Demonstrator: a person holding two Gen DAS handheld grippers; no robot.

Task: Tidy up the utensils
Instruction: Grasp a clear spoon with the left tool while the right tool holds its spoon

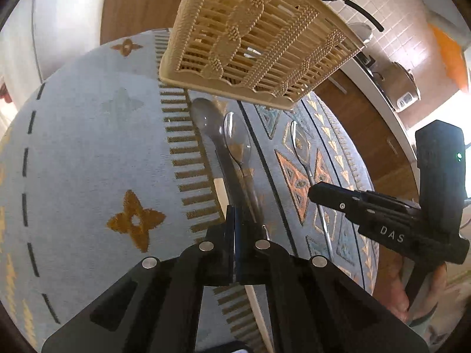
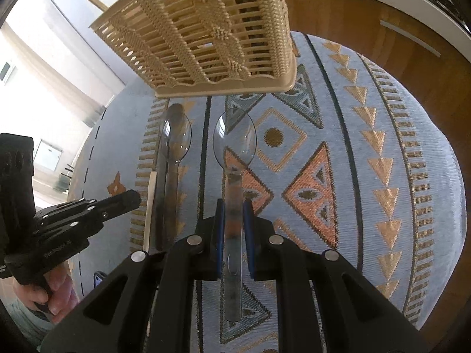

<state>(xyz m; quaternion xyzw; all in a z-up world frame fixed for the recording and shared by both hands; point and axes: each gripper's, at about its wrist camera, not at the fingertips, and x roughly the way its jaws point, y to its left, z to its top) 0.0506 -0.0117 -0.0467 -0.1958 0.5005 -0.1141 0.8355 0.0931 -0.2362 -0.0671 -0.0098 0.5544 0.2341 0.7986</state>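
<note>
- Right gripper [image 2: 234, 229]: blue pads clamped on the handle of a clear plastic spoon [image 2: 234, 153]. Bowl points away toward the basket, handle end runs back under the camera. Whether the spoon is lifted or still resting on the cloth, can't tell.
- Left gripper [image 1: 234, 235]: pads pressed together, nothing visibly between them. In the right wrist view it sits off to the left, tip near a pale flat stick [image 2: 150, 200] lying on the cloth.
- Just ahead of the left gripper: a dark translucent spoon [image 1: 206, 120] and a second clear spoon [image 1: 238, 141], side by side and overlapping, bowls toward the basket.
- Beige slatted plastic basket [image 1: 253, 35] stands on the table past the spoon bowls, its base edge just beyond them.
- Round table with a light blue patterned cloth [image 2: 368, 153], orange and gold triangles.
- Background: wooden cabinets [image 1: 362, 123], a counter with pots [image 1: 403, 79], tiled wall behind.
</note>
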